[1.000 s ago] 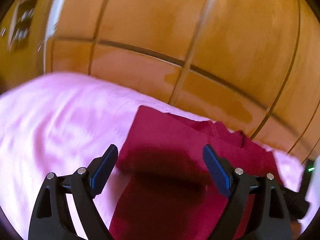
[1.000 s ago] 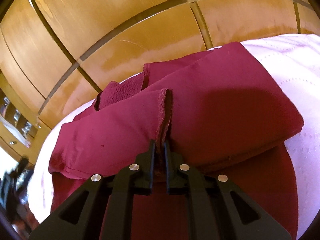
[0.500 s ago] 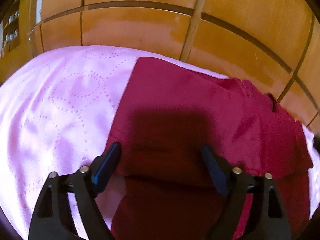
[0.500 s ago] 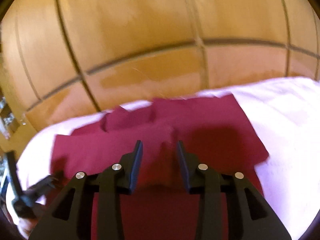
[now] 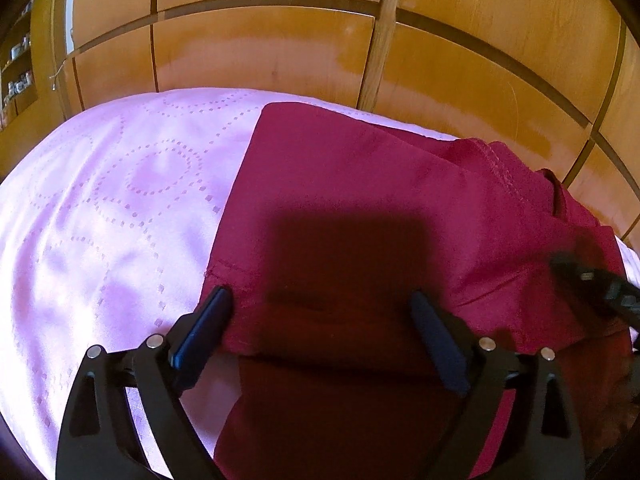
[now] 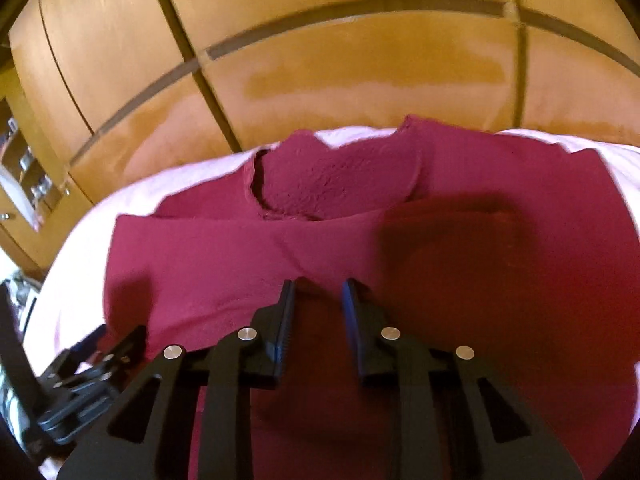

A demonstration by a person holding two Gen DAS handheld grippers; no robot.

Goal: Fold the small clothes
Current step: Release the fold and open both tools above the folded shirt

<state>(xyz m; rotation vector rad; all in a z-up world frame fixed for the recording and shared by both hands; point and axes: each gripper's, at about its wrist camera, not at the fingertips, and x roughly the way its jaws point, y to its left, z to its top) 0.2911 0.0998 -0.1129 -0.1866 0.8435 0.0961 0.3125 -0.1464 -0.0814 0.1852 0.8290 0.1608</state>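
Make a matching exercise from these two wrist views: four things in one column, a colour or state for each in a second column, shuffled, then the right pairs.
Things:
1. garment
2. bed cover
3. left tool
4. wooden panels

Colour or state:
A. pale pink with dotted circles
B. glossy orange-brown, behind the bed
C. dark red, sleeves folded in across the body
D. jaws wide apart over the cloth, gripping nothing

Pairs: 1-C, 2-A, 3-D, 4-B
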